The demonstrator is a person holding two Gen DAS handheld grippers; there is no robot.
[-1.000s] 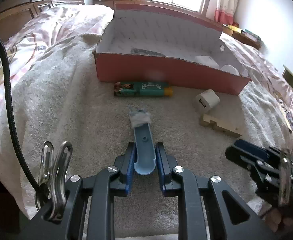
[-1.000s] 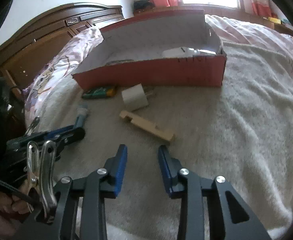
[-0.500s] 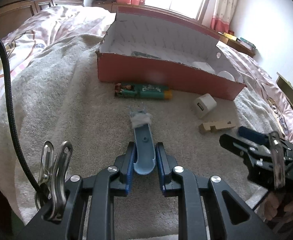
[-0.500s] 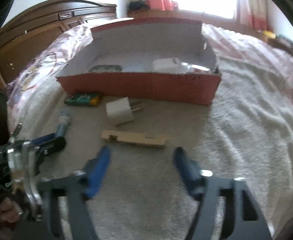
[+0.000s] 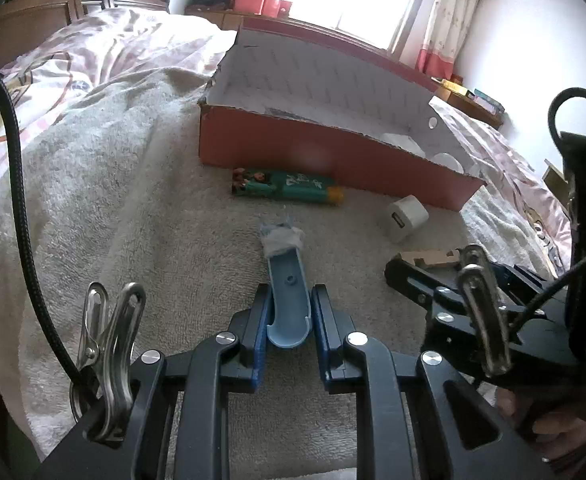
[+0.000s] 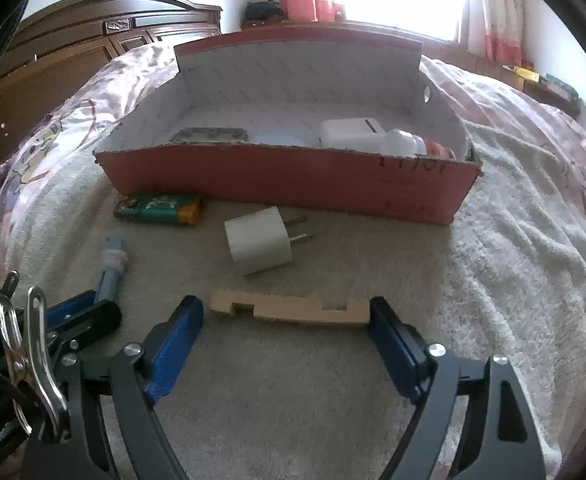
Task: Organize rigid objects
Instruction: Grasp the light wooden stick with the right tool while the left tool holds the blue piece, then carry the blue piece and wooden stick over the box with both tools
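My left gripper point(image 5: 290, 312) is shut on a light blue plastic handle point(image 5: 287, 292) with a taped tip, held just above the towel. It also shows in the right wrist view point(image 6: 111, 276). My right gripper point(image 6: 287, 320) is open wide, its fingers at either end of a notched wooden piece point(image 6: 289, 307) lying on the towel. A white plug adapter point(image 6: 259, 245) and a green lighter point(image 6: 159, 209) lie in front of the red cardboard box point(image 6: 293, 178), which holds a white case point(image 6: 351, 130) and other items.
All this lies on a beige towel point(image 6: 493, 280) spread over a bed with a pink quilt point(image 5: 93, 52). A dark wooden headboard point(image 6: 73, 52) stands at the back left. The right gripper shows at the right in the left wrist view point(image 5: 473, 292).
My right gripper has opened wide and moved forward to the wooden piece, which now lies between its fingers. My left gripper still holds the blue handle and has barely moved.
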